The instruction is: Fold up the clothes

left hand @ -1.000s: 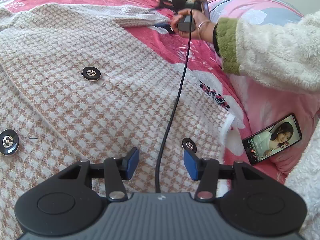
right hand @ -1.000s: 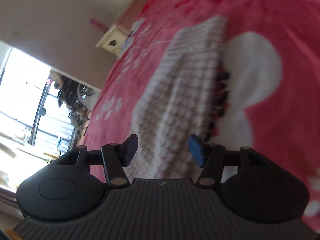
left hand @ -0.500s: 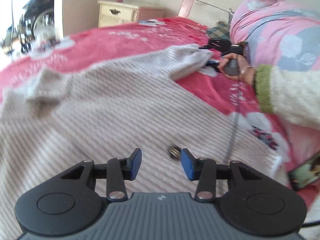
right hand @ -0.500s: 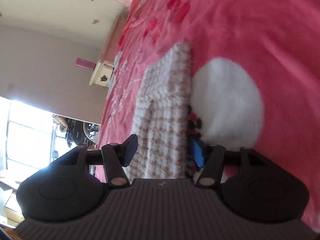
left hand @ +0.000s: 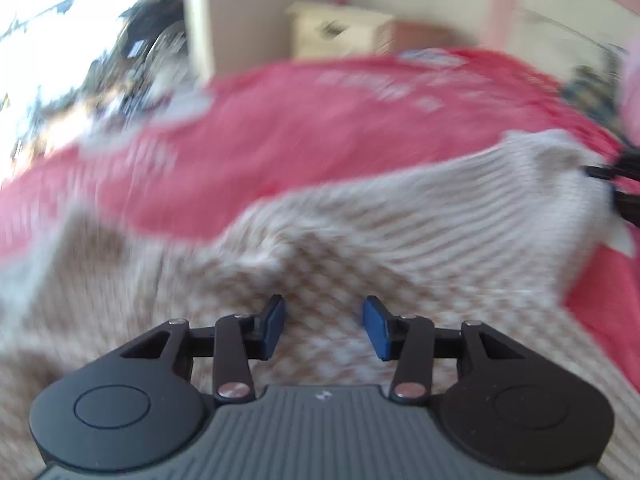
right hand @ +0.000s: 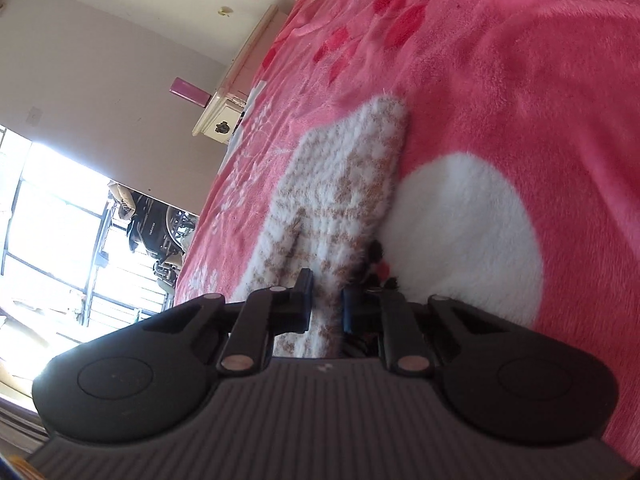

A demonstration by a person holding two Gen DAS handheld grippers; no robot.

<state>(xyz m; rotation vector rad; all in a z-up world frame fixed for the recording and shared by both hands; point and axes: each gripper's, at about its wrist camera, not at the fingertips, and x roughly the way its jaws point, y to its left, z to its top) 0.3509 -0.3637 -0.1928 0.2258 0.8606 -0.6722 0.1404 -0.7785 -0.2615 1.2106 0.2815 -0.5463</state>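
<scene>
Right tool [right hand: 326, 300] closing, pinching sweater [right hand: 340, 184] sleeve end | left tool [left hand: 324, 326] opening, nothing gripped, above sweater | bed [right hand: 520, 80] beneath

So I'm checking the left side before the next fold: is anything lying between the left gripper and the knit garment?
Nothing visible does. The left gripper is over bare weave of the knit garment, its jaws opening with nothing between them. The view is blurred, so small items could be missed.
</scene>
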